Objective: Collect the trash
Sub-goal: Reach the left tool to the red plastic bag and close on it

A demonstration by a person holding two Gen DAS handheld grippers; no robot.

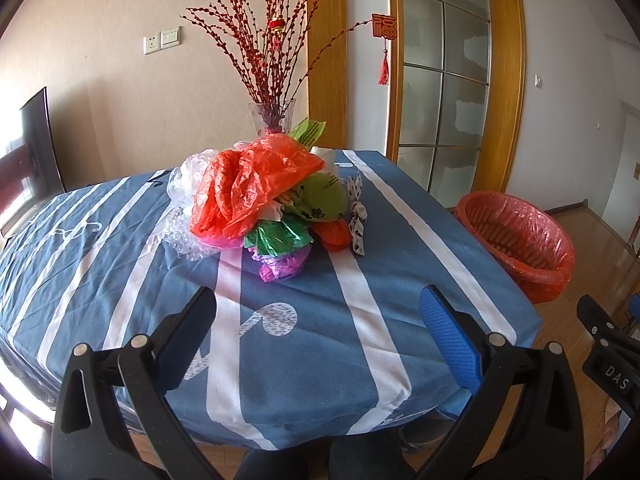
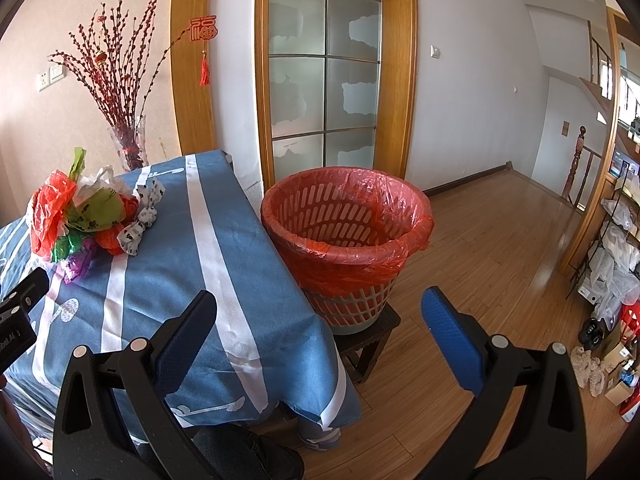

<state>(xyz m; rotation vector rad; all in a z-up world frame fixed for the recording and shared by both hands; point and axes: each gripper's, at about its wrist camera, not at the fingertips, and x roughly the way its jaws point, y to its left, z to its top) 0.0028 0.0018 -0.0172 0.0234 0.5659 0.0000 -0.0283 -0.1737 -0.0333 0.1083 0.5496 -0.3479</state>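
**Soft bag pile waits mid-table; bin stands off the right edge**

Nearest in the left wrist view, the left gripper (image 1: 318,306) is held with its jaws wide apart and nothing between them, above the near part of the striped cloth (image 1: 280,360). The right gripper (image 2: 320,308) is likewise spread and empty, held over the table's right corner.

Further in, the trash (image 1: 264,200) lies heaped at mid-table: crumpled plastic bags, with a red bag (image 1: 248,188) on top, bubble wrap (image 1: 184,184) to the left and a spotted wrapper (image 1: 357,216) to the right. The pieces are judged light, limp and slick; a pinch on a thick bunched fold should hold better than one on a single film edge, and neighbours may be dragged along. A vase (image 1: 273,118) stands just behind the pile and could be tipped.

The pile is shown head-on only by the left view. The lined bin (image 2: 347,240), its empty inside and the stool (image 2: 372,344) under it are shown fully only by the right view.
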